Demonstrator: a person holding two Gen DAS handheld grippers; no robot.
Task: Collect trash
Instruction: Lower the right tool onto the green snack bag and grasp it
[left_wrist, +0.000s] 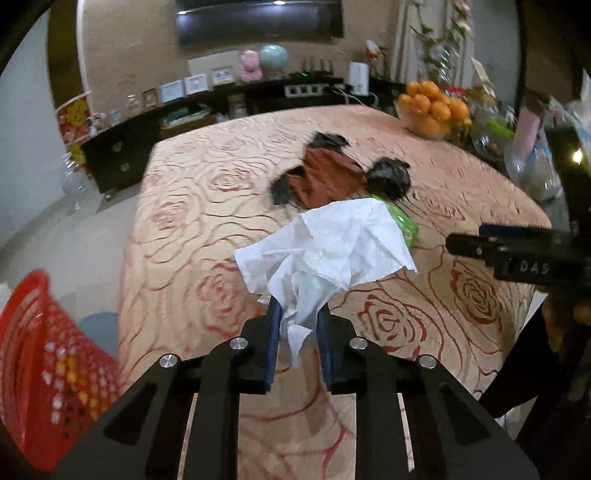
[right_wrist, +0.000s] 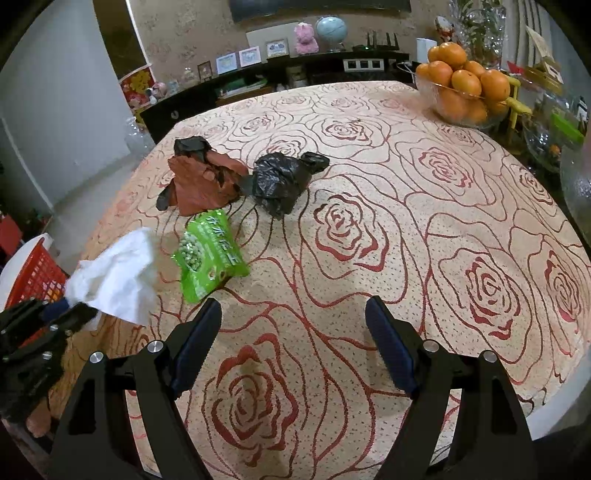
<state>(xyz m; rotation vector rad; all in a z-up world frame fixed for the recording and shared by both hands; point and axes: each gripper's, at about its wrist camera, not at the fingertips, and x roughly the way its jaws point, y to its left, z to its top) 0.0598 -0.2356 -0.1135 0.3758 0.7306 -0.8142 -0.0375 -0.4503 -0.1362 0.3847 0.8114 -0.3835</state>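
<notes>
My left gripper (left_wrist: 298, 314) is shut on a crumpled white tissue (left_wrist: 325, 247) and holds it above the table's near left edge; it also shows in the right wrist view (right_wrist: 114, 277). My right gripper (right_wrist: 293, 314) is open and empty above the rose-patterned tablecloth (right_wrist: 369, 221). On the cloth lie a green snack packet (right_wrist: 208, 254), a brown paper bag (right_wrist: 203, 181) and a crumpled black plastic bag (right_wrist: 284, 181). The red basket (left_wrist: 40, 365) stands beside the table at the lower left.
A glass bowl of oranges (right_wrist: 461, 92) stands at the table's far right, with glassware (right_wrist: 550, 136) beside it. A dark sideboard (right_wrist: 258, 85) with frames and ornaments runs along the back wall.
</notes>
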